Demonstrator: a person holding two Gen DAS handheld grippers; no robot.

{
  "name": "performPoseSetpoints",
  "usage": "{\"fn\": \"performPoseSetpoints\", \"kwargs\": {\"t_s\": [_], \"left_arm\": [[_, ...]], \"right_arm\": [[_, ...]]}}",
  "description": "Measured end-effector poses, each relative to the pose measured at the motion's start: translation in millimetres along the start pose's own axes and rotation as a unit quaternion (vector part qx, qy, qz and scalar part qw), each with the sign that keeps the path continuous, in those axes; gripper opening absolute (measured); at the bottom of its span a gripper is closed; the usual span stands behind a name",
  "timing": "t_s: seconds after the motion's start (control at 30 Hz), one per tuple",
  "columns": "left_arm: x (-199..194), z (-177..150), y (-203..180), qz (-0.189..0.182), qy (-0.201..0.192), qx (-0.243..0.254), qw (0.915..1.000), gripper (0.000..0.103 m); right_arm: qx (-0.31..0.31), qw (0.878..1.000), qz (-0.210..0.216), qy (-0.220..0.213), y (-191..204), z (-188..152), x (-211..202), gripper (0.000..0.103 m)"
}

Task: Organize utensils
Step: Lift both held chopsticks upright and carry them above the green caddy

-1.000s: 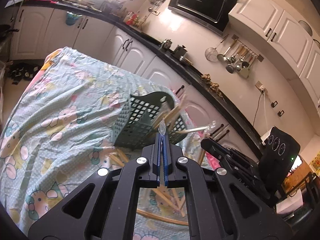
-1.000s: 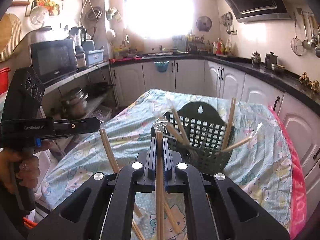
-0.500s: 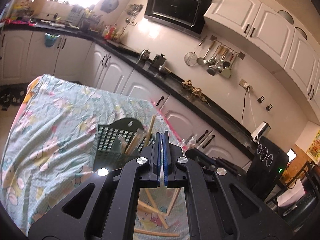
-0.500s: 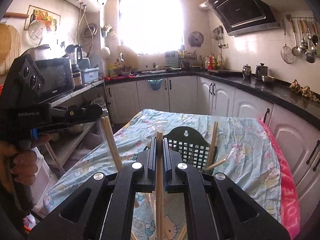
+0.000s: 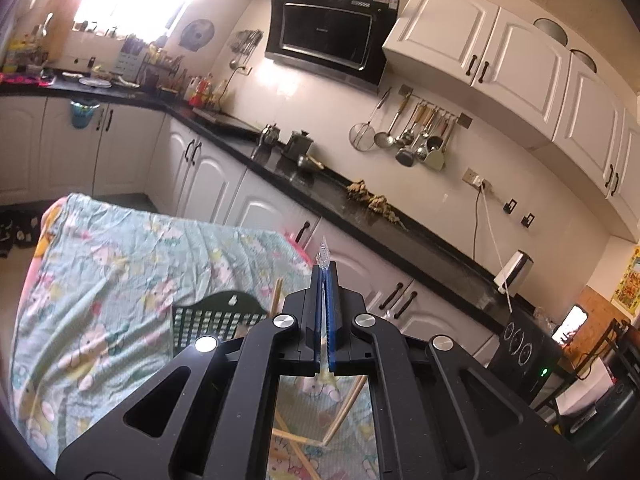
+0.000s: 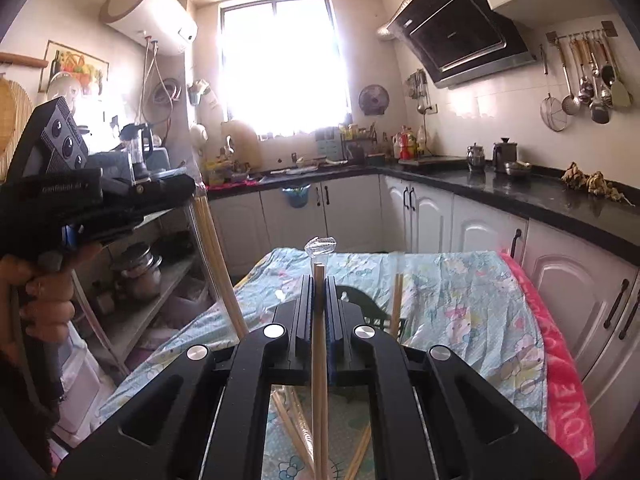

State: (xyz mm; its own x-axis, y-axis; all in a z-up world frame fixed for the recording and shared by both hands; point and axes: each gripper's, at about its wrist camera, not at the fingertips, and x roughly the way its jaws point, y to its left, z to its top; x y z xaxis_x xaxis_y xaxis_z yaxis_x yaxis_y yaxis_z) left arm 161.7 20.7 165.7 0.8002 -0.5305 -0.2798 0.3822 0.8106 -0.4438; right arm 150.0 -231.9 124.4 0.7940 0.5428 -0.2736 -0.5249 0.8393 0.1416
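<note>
In the right wrist view, a hand (image 6: 38, 296) at the far left holds the left gripper (image 6: 192, 188), whose jaws are pressed together on a clear-wrapped pair of chopsticks (image 6: 218, 264) that hangs down and slants right. From its own camera the left gripper (image 5: 325, 276) shows only the wrapper tip (image 5: 323, 254) poking past the closed fingers. In the middle, the right gripper (image 6: 319, 284) is clamped on another wrapped chopstick pair (image 6: 319, 360), standing upright between the pads. Just beyond it, on the patterned tablecloth (image 6: 460, 300), sits the dark green basket (image 6: 360, 300) with one chopstick (image 6: 397, 300) upright inside. More loose chopsticks (image 6: 360, 456) lie on the cloth near the camera.
</note>
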Motion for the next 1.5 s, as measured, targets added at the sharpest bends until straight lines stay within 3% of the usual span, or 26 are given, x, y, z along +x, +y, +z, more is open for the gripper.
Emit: {"fn": "performPoseSetpoints", "kwargs": {"t_s": [0.5, 0.93, 1.5], "left_arm": [[4.9, 48.4, -11.2, 0.008, -0.041, 0.031, 0.9987, 0.0], [3.8, 88.8, 14.8, 0.03, -0.074, 0.014, 0.9967, 0.0], [33.3, 78.3, 50.1, 0.051, -0.054, -0.013, 0.9972, 0.0]], "right_arm": [[-0.015, 0.999, -0.019, -0.037, -7.0, 36.8, -3.4, 0.006], [-0.014, 0.998, -0.013, -0.055, -8.8, 77.1, 18.5, 0.006], [-0.02, 0.998, -0.013, -0.052, -7.2, 104.0, 34.8, 0.006]]}}
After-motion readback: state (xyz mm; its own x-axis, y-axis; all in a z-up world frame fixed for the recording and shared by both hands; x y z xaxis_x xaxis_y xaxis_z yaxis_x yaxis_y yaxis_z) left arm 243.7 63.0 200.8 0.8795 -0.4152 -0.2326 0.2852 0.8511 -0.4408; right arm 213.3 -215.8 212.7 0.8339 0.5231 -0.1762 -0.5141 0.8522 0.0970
